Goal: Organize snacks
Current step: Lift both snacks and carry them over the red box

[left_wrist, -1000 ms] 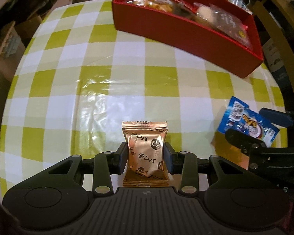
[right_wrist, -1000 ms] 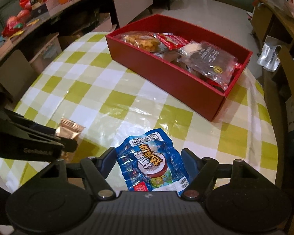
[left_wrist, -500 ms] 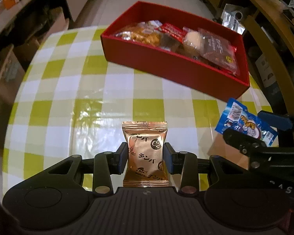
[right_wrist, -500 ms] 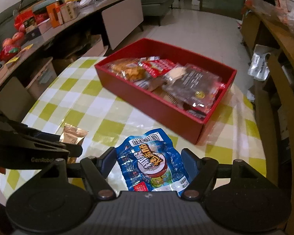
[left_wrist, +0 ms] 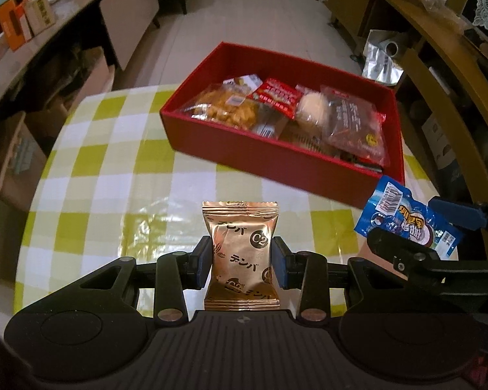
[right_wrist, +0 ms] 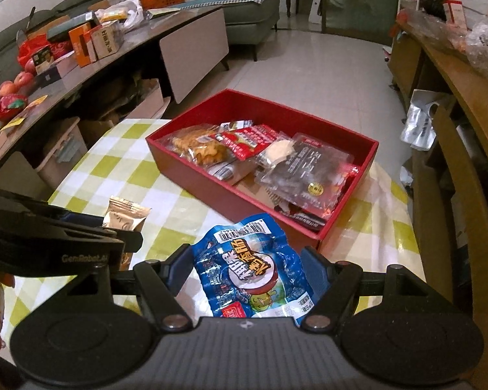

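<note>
- The left gripper (left_wrist: 240,261) grasps a copper packet (left_wrist: 240,253) upright between its pads, lifted above the table's (left_wrist: 114,169) near edge.
- The red box (left_wrist: 276,162) sits at the table's far edge, toward the right corner, already holding several snack bags (right_wrist: 260,159); its far half looks bare.
- The right gripper (right_wrist: 245,269) clenches a blue packet (right_wrist: 250,269), just short of the box's near corner.
- Judged progress: most snacks are boxed; these two packets are picked up but not yet placed. No other loose snacks show on the table.
</note>
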A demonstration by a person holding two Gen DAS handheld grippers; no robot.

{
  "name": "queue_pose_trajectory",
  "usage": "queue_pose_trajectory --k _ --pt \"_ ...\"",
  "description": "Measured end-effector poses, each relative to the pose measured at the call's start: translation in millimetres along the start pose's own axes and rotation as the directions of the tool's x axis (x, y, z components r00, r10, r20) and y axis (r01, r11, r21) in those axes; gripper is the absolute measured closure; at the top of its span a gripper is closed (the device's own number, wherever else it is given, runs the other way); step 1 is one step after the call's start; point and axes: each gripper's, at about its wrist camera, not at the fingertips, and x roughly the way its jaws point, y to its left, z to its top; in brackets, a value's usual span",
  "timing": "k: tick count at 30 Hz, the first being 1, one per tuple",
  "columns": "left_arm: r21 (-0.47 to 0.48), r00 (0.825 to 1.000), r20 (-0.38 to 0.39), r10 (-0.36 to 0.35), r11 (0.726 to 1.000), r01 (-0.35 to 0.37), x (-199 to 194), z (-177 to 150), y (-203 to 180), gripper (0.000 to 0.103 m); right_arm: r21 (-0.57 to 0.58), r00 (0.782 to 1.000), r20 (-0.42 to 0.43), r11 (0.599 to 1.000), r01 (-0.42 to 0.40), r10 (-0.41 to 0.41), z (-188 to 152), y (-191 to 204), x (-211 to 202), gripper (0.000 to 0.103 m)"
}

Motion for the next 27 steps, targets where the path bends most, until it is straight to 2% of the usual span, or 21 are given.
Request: queue_pose_trajectory --k 15,27 --pt "0.022 0.999 0.045 0.006 1.000 -0.007 -1 20 -12 0.056 0.038 0.998 0.054 0.999 0.010 -0.012 20 -10 -3 0.023" --pt "0.021 0.995 0.099 -0.001 1.000 -0.001 -2 52 -24 0.056 0.111 0.994 0.110 0.994 0.017 -0.029 43 -32 -3 0.023"
